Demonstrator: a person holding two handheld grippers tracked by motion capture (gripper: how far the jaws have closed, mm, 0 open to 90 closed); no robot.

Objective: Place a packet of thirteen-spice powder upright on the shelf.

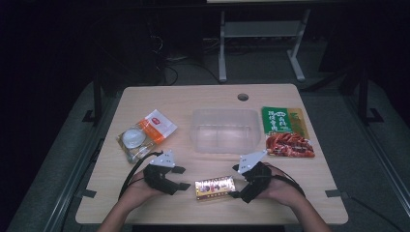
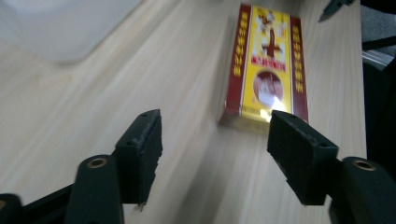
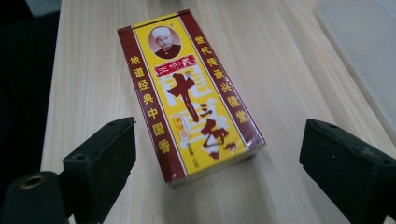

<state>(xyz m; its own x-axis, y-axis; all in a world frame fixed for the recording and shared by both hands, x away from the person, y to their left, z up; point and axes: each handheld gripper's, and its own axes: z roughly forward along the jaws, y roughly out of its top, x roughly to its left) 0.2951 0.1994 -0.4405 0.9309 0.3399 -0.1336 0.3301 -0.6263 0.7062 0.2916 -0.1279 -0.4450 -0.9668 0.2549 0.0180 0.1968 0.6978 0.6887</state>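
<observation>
- High view: I see the spice box [image 1: 214, 187] lying flat near the front edge of the desk [image 1: 145, 99], between my two claws. The left claw [image 1: 182, 178] sits just to its left and the right claw [image 1: 236, 181] is at its right end.
- In the right gripper view the spice box [image 3: 189, 91] lies lengthwise ahead of the right claw [image 3: 217, 154], whose jaws are spread wide to either side of the box's near end and touch nothing.
- In the left gripper view the left claw [image 2: 215, 144] is also spread and empty. The spice box [image 2: 267, 65] lies just past its jaws and off to one side, not between them.
- I judge the box to be light printed cardboard, stiff enough to hold its shape. Its glossy faces may be a little slippery, and a hard squeeze could dent it.
- The best hold looks to be across the two long, narrow sides, near the middle so it does not swing. Lying this flat, it leaves those sides low against the desk, so the jaws must come down close to the wood.
- Just behind the box stands a clear plastic bin [image 1: 224, 130].
- A green packet [image 1: 283, 120] and a red snack packet [image 1: 289, 145] lie to the bin's right, an orange-and-white pouch [image 1: 147, 133] to its left, all well apart from the box.
- Nothing stands between either claw and the box. I only need to keep the two claws from bumping each other.
</observation>
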